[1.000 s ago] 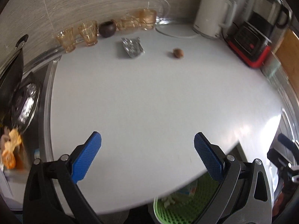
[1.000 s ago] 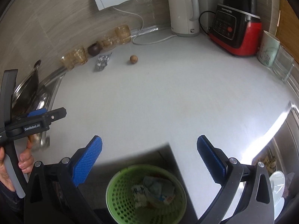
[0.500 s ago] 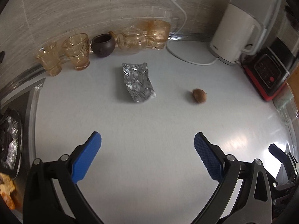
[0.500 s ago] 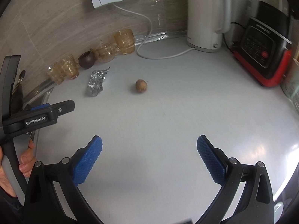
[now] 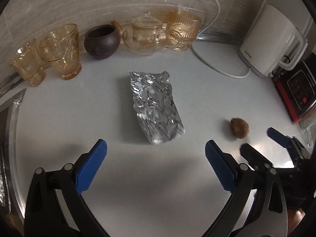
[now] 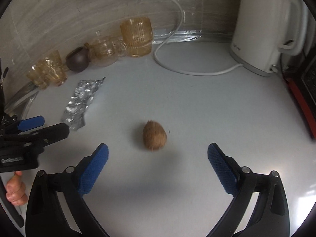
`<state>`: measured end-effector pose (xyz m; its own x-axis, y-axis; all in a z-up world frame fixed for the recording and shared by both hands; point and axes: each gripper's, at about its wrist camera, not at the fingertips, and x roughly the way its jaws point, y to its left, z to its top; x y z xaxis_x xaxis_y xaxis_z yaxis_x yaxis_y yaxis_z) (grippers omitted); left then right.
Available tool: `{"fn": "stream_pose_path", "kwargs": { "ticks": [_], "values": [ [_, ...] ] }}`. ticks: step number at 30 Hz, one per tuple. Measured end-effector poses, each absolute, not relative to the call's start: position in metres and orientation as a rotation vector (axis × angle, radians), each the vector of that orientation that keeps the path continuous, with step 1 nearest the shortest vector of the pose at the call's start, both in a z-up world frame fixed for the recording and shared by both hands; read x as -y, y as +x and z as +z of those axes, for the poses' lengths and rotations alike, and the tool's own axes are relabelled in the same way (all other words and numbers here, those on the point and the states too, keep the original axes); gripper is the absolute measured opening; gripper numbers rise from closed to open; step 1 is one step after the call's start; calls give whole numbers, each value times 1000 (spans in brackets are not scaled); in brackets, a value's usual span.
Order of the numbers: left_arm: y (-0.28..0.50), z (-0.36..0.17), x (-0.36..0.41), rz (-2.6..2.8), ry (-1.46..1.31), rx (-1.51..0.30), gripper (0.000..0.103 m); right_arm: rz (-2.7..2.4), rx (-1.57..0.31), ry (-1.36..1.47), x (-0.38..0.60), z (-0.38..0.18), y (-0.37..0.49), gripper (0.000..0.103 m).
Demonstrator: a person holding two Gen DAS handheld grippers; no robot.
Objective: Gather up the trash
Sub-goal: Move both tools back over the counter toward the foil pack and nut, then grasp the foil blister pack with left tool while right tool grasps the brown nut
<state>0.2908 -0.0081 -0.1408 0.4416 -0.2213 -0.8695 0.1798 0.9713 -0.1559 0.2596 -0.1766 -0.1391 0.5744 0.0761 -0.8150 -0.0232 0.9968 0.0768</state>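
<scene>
Crinkled shiny foil wrapper [image 5: 156, 106], rough fuzzy brown nut [image 6: 154, 135], smooth semi-gloss white counter [image 5: 138, 187], textured blue rubbery fingers [image 5: 92, 165].

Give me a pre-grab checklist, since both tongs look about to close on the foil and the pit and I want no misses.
1. Left tongs open: ok.
2. Right tongs open: ok.
3. Foil wrapper centred ahead of left tongs, not yet between the pads: not ok.
4. Brown pit centred ahead of right tongs, free on the counter: ok.
5. Amber glasses apart from the foil: ok.
6. Height of pads above counter: cannot tell.
</scene>
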Motion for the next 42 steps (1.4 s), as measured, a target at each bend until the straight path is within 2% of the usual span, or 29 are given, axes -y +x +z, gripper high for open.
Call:
{"fn": "stream_pose_path", "kwargs": {
  "ticks": [6,11,13,15,16,18,29,32,34,35,39,42],
  "values": [
    [304,-147,8,-258,-48,-1092,95,62,-988,32,174,-150,280,81],
    [311,-150,13,-260,-56,-1101,95,65,-989,28,175,-151,279,78],
    [313,-152,16,-262,-53,-1102,95,65,-998,29,176,-152,281,70],
    [314,-153,19,-264,-49,-1103,95,65,-1008,24,176,-154,283,55],
    [315,-154,20,-263,-45,-1104,95,57,-1006,10,175,-154,284,43],
    [317,-155,23,-266,-42,-1106,95,57,-1013,7,175,-153,284,29],
    [349,-166,44,-188,6,-1137,95,67,-980,115,191,-137,261,29],
    [355,-171,44,-175,-6,-1165,81,70,-971,125,195,-133,255,29],
    [358,-172,46,-170,-4,-1161,64,68,-969,131,196,-132,251,29],
    [358,-171,47,-168,11,-1158,59,68,-967,136,197,-131,250,29],
    [359,-169,50,-205,-6,-1162,50,72,-965,149,197,-129,246,29],
    [357,-168,51,-212,-7,-1158,49,74,-964,148,195,-128,244,29]
  ]
}}
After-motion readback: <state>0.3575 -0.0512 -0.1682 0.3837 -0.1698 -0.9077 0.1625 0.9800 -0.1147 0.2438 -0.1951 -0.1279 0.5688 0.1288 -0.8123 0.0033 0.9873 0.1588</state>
